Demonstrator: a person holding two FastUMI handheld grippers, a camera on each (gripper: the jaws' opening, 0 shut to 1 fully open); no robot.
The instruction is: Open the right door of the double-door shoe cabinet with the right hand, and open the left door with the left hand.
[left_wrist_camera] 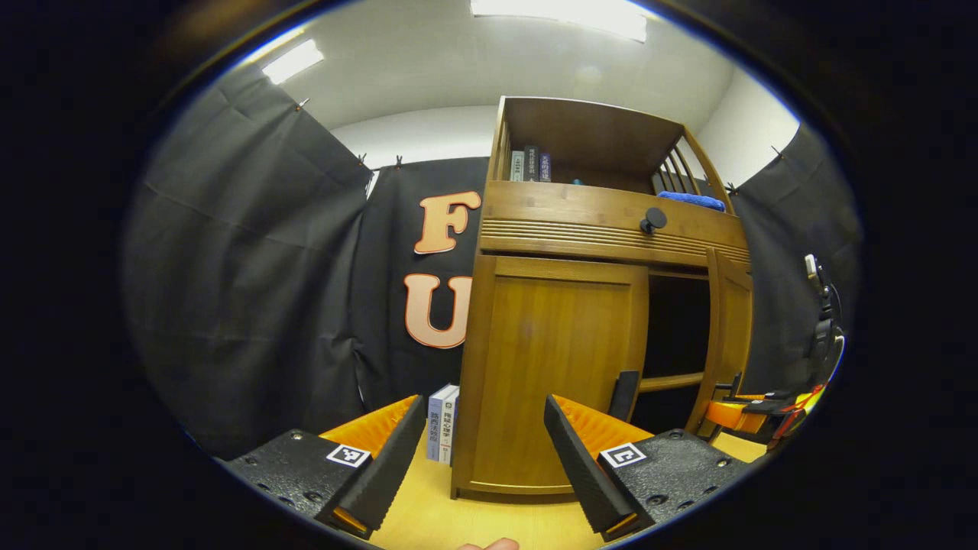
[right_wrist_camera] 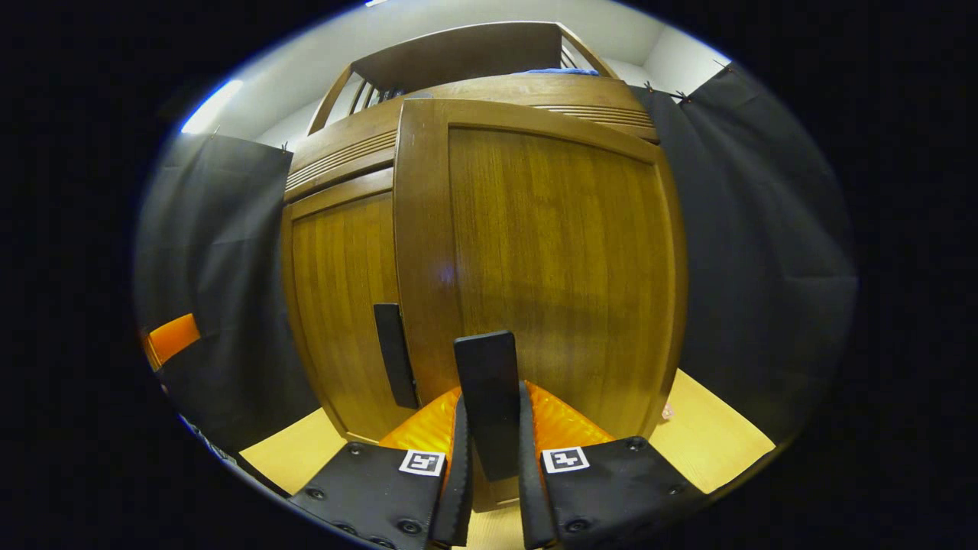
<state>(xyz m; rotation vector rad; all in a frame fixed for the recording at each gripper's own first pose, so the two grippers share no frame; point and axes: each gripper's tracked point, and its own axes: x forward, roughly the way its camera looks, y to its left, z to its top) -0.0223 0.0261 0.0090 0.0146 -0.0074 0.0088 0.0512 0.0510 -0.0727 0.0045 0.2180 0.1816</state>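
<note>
In the left gripper view the wooden shoe cabinet (left_wrist_camera: 561, 229) stands ahead. Its left door (left_wrist_camera: 550, 367) is closed, with a black handle (left_wrist_camera: 624, 393) at its right edge. The right door (left_wrist_camera: 730, 328) is swung outward, baring a dark interior (left_wrist_camera: 676, 328). My left gripper (left_wrist_camera: 485, 451) is open, low in front of the left door and apart from it. In the right gripper view my right gripper (right_wrist_camera: 491, 416) is shut on the right door's black handle (right_wrist_camera: 487, 367). The right door (right_wrist_camera: 558, 260) stands ajar in front of the left door (right_wrist_camera: 344, 298).
A couple of books (left_wrist_camera: 442, 424) lean on the floor at the cabinet's left side. A drawer knob (left_wrist_camera: 652, 220), shelf books (left_wrist_camera: 529, 164) and a blue cloth (left_wrist_camera: 691, 200) sit up top. Black cloth walls surround the pale wooden floor (right_wrist_camera: 707, 435).
</note>
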